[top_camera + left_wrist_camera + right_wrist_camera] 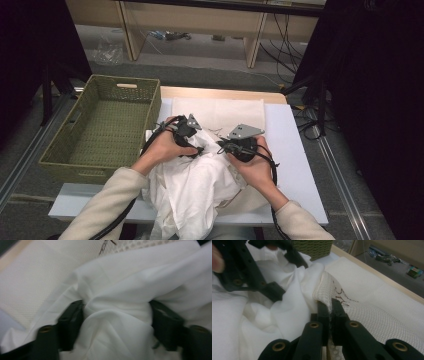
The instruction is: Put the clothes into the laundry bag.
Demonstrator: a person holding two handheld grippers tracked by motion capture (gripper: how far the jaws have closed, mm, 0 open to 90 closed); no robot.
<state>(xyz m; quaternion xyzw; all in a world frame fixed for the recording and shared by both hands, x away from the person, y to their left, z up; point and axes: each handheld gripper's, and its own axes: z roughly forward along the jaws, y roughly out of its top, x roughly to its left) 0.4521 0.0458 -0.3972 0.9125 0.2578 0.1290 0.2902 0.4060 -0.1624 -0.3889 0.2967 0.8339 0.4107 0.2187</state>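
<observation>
A smooth white cloth (190,190) lies heaped at the table's front and hangs over its edge. Under it a cream textured cloth (220,112) with dark stitching is spread flat. My left gripper (200,150) is pushed into the heap. In the left gripper view its jaws (116,306) stand apart, with a loose fold of the white cloth (125,285) bulging between them. My right gripper (329,305) is shut on a lifted edge of the textured cloth (372,297), right beside the white cloth (262,315). The left gripper (287,277) shows there at upper left.
A green woven basket (65,145) with nothing in it stands at the left of the white table top (295,165), its corner close to my left hand. Beyond the table there is floor with cables and wooden furniture legs. Dark curtains hang on both sides.
</observation>
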